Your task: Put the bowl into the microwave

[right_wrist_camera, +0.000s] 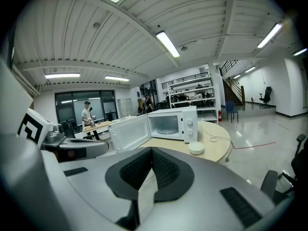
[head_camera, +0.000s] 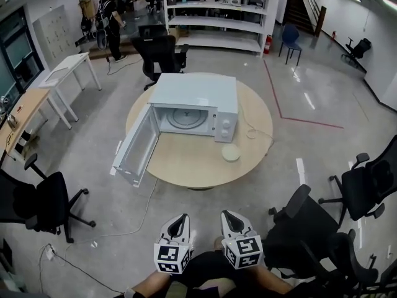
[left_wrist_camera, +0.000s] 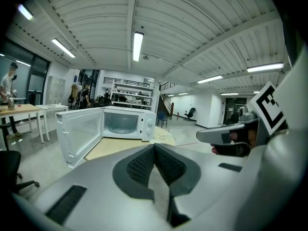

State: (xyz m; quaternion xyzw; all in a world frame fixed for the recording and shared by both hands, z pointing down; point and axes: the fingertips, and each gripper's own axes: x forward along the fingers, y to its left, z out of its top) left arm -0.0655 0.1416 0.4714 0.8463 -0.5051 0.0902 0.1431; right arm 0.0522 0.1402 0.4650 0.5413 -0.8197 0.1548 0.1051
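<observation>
Nearest: left gripper (head_camera: 180,221) and right gripper (head_camera: 229,218), side by side, fingers of each pressed together, nothing held. Well ahead of the fingertips: round wooden counter (head_camera: 186,164). On it, ahead of the right fingers: white bowl (head_camera: 231,153), near the front right corner of the microwave (head_camera: 197,94). Microwave door (head_camera: 136,145) swung open leftward, cavity facing the fingers.

The room is brightly and evenly lit by ceiling strip lights (left_wrist_camera: 138,45), glare is thrown onto the polished floor (head_camera: 308,98), and straight lines are bent strongly toward the dark, rounded picture edges.
</observation>
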